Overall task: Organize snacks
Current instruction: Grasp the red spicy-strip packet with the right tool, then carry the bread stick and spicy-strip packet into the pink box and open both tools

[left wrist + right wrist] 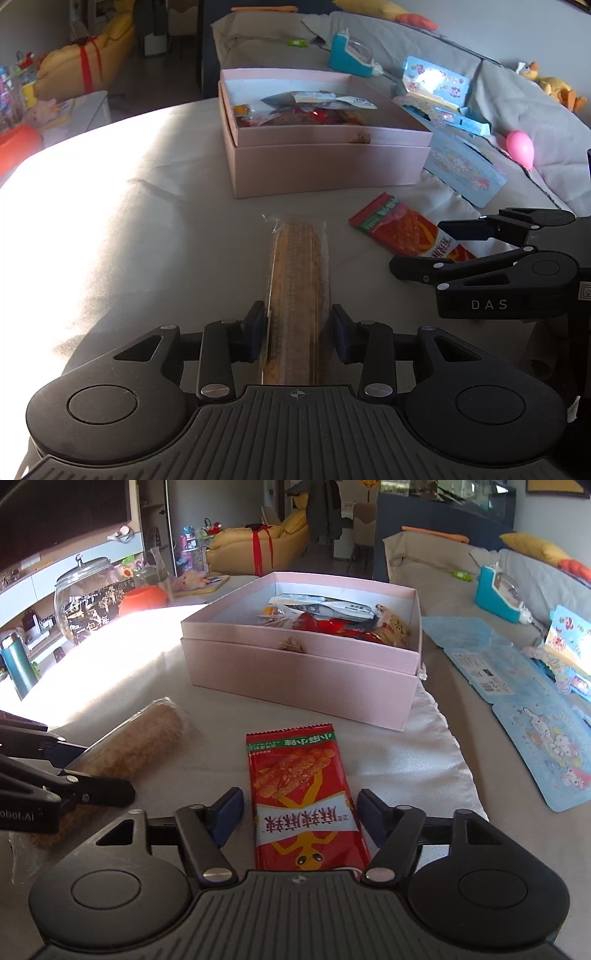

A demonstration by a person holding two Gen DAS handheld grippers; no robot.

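Observation:
A long brown wafer roll (297, 280) in clear wrap lies on the pale cloth, and my left gripper (298, 328) is shut on its near end, pads pressed to both sides. The right wrist view shows the same roll (147, 738) with the left gripper (99, 771) on it. A red snack packet (295, 775) lies flat between the fingers of my right gripper (301, 812), which stands open with a gap on each side. In the left wrist view, that packet (399, 225) is under the right gripper (415, 245). An open pink box (325, 166) (295, 679) behind holds several snack packets (332, 616).
Blue cartoon card sheets (535, 738) (465, 173) lie right of the box on the grey sofa cover. A pink egg toy (520, 146) and a teal toy (498, 590) sit farther right. At the far left stand a glass jar (85, 598) and a teal bottle (16, 668).

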